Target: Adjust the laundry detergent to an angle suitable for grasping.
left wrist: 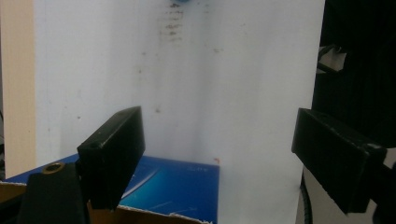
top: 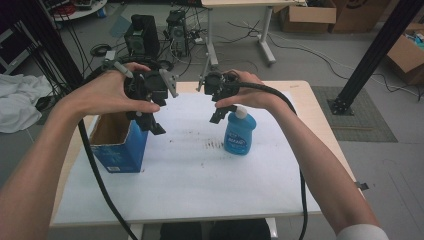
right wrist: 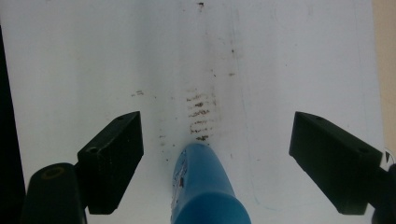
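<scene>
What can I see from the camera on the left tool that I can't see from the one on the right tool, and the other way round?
The left gripper view looks past its open left tool at the blue cardboard box, whose torn open edge sits below.

The right gripper view looks past the open right tool down onto the blue bottle, which stands below, between the jaws but untouched.

Both share the white sheet covering the table, the patch of dark smudges on it, and a strip of bare wooden table at one edge.

You can see white lettering on the blue bottle (top: pixel 240 132) label and a white label patch low on the blue box (top: pixel 121 150), but neither can be read.
</scene>
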